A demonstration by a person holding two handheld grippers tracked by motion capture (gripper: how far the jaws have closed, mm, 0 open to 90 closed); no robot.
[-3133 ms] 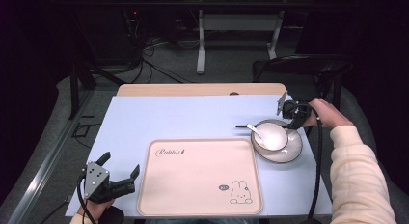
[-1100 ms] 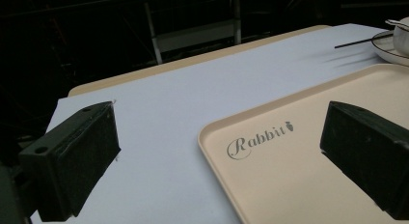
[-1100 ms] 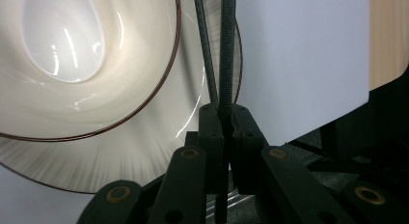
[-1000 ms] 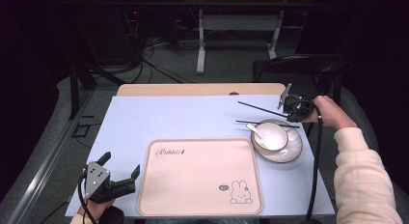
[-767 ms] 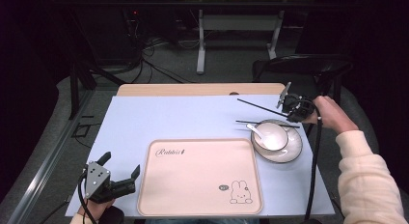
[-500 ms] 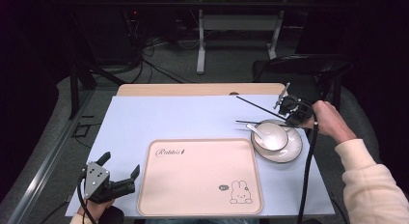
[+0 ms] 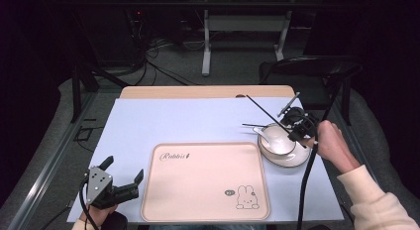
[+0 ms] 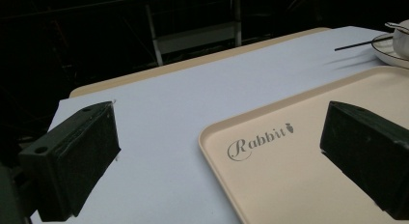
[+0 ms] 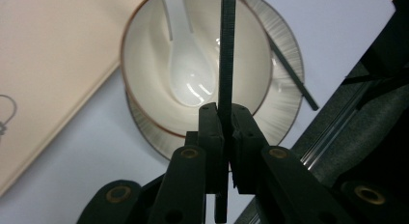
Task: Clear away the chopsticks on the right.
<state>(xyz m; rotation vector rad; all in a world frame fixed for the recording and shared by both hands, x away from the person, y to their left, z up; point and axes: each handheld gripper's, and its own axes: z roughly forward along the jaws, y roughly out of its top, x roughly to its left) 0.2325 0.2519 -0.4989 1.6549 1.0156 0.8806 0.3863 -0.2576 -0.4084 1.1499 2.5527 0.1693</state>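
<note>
One black chopstick point(image 9: 225, 50) is clamped in my right gripper point(image 9: 224, 119), raised aslant over the white bowl point(image 7: 277, 139) holding a spoon point(image 9: 185, 64) on its saucer point(image 7: 296, 158). Another chopstick point(image 9: 292, 79) lies across the saucer. My left gripper point(image 7: 122, 177) rests with fingers spread beside the beige tray point(image 7: 203, 183) on the tabletop point(image 7: 148, 121).

A table point(image 7: 148, 92) with a pale blue sheet point(image 7: 168, 126) over it

The wooden top shows only as a strip at the upper edge of the sheet. On the sheet, a beige tray point(image 7: 205, 180) lies at the lower centre of the high view, and a striped plate point(image 7: 285, 158) lies just right of it, at the centre right. One black chopstick point(image 7: 251, 125) rests with its end on the plate's left rim.
</note>
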